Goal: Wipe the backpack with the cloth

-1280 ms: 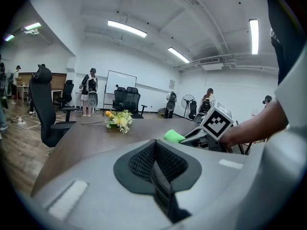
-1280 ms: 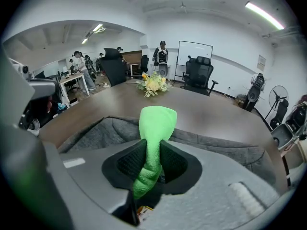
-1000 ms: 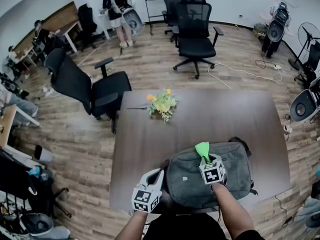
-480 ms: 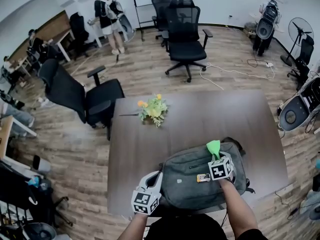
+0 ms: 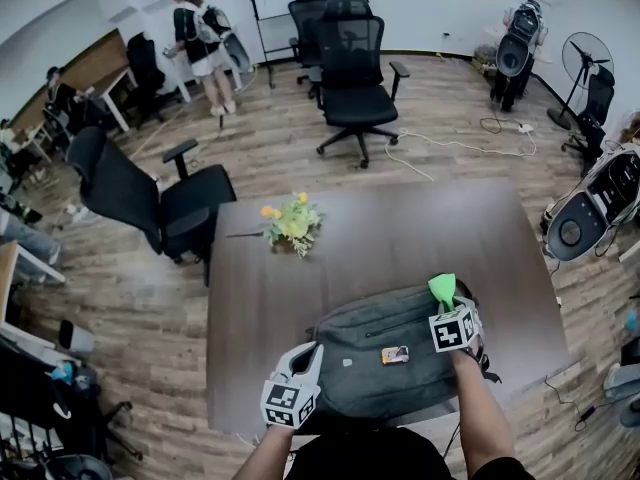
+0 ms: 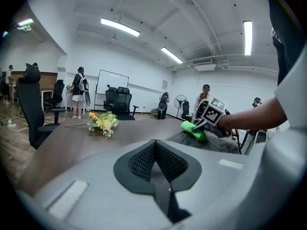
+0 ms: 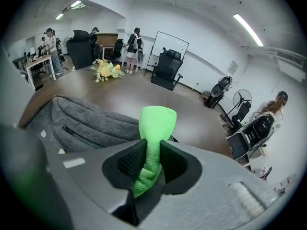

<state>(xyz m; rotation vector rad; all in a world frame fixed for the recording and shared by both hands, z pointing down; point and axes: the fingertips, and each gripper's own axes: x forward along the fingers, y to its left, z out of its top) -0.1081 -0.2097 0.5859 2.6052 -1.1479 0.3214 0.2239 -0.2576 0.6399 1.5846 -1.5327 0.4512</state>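
Observation:
A grey backpack (image 5: 375,373) lies flat on the brown table (image 5: 400,228) near its front edge. My right gripper (image 5: 447,303) is shut on a bright green cloth (image 5: 441,288), and holds it against the backpack's far right end. In the right gripper view the cloth (image 7: 154,138) is pinched between the jaws, with the backpack's zippered fabric (image 7: 81,121) to the left. My left gripper (image 5: 305,360) is shut with nothing in it, at the backpack's left edge. The left gripper view shows the cloth (image 6: 194,131) on the backpack (image 6: 225,143).
A bunch of yellow flowers (image 5: 288,225) lies on the table's far left part. Black office chairs stand left of the table (image 5: 150,203) and behind it (image 5: 350,63). A person (image 5: 195,43) stands at the back left. A fan (image 5: 585,68) and round machines stand at the right.
My right gripper has slid the green cloth rightwards across the backpack, from its middle to its right end. The left gripper has stayed at the left edge.

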